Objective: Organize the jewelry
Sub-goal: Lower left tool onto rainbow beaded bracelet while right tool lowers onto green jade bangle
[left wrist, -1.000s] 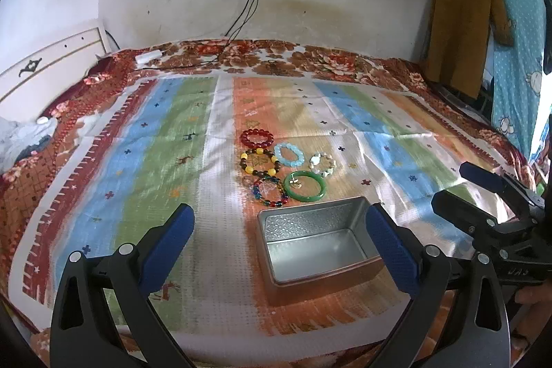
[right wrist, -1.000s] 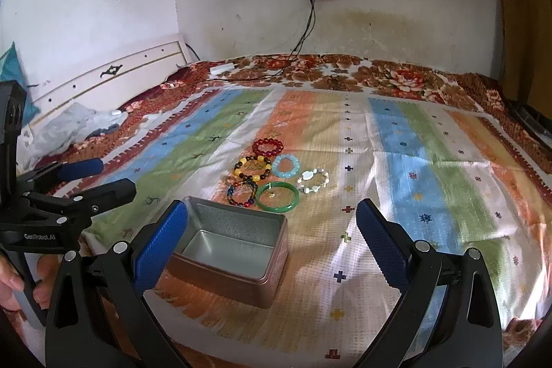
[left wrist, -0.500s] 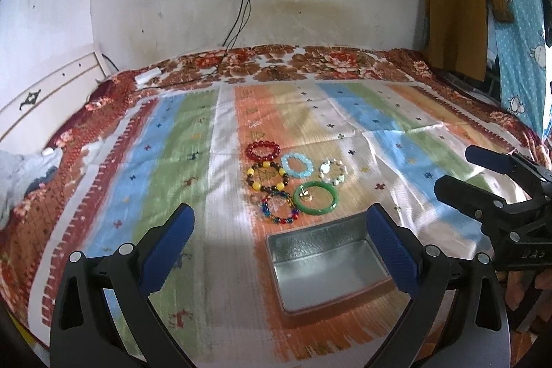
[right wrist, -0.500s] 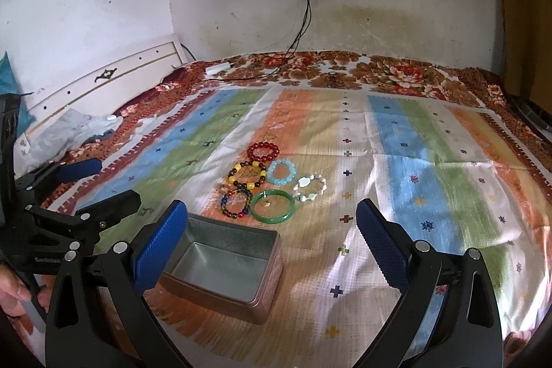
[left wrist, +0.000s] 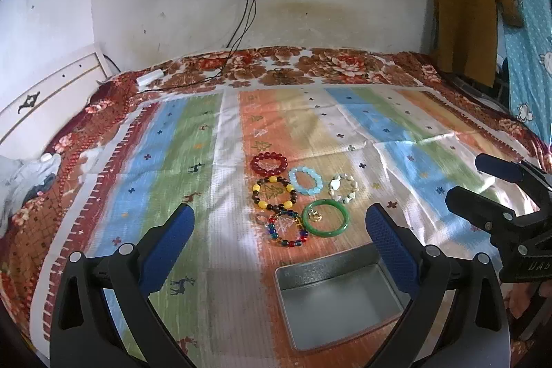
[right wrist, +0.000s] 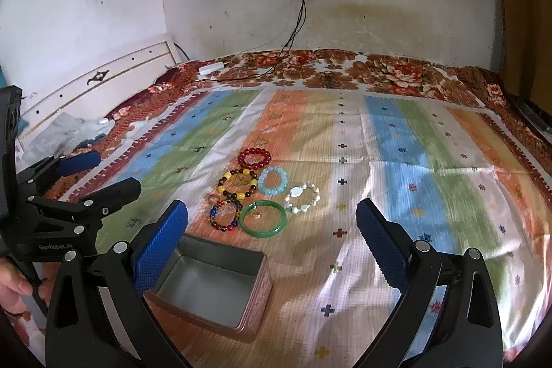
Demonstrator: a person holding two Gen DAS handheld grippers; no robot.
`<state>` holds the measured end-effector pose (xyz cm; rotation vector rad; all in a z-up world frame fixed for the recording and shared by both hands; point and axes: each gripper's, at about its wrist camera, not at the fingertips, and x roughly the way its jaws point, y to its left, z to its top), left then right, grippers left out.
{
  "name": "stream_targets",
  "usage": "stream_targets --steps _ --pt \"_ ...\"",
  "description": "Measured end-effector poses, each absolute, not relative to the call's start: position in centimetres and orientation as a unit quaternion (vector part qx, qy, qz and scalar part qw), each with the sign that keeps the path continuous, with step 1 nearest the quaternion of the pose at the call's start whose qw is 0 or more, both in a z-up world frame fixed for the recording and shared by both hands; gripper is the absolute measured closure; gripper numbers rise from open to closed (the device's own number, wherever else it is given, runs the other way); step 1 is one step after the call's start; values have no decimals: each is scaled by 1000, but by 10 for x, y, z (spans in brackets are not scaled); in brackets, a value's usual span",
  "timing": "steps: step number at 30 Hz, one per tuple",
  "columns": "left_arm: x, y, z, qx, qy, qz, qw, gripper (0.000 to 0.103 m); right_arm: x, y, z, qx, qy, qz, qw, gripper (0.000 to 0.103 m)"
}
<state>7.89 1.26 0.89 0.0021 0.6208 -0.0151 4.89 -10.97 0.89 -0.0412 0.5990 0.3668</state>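
1. Striped woven cloth (left wrist: 193, 143) covers the bed, and everything for the task lies on it near the front edge.
2. Bare grey metal, the open tin (left wrist: 339, 295) stands empty on the orange stripe, nearest the cameras. It looks rigid and light, so it could slide if nudged.
3. The left gripper (left wrist: 279, 247) hovers above the cloth with its blue pads spread wide, holding nothing; the right gripper (right wrist: 272, 240) hangs likewise released and empty.
4. The green bangle (left wrist: 326, 217) lies just beyond the tin, touching the multicoloured bead bracelet (left wrist: 286, 228). It is probably hard, smooth and slippery, perhaps breakable; pinching across one side of the ring seems safest.
5. The yellow-and-brown bracelet (left wrist: 274, 192), red bracelet (left wrist: 269, 162), pale blue bracelet (left wrist: 306, 180) and white stone bracelet (left wrist: 343, 188) cluster just behind. Being strung beads, they should flex and droop, so gripping a few beads on one edge ought to lift each.
6. A small gold charm (left wrist: 314, 215) rests inside the bangle; it is too tiny to judge.
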Motion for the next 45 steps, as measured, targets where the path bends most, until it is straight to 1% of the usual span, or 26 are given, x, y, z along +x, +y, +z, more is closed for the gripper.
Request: stream_targets --steps 13,29,45 --pt "122 27 2 -1 343 11 939 6 83 -105 5 -34 321 167 931 4" --pt "176 43 -19 -16 419 15 908 6 133 -99 -17 -15 407 185 894 4" --pt "217 61 -53 -63 500 -13 864 7 176 -97 -47 22 489 192 851 4"
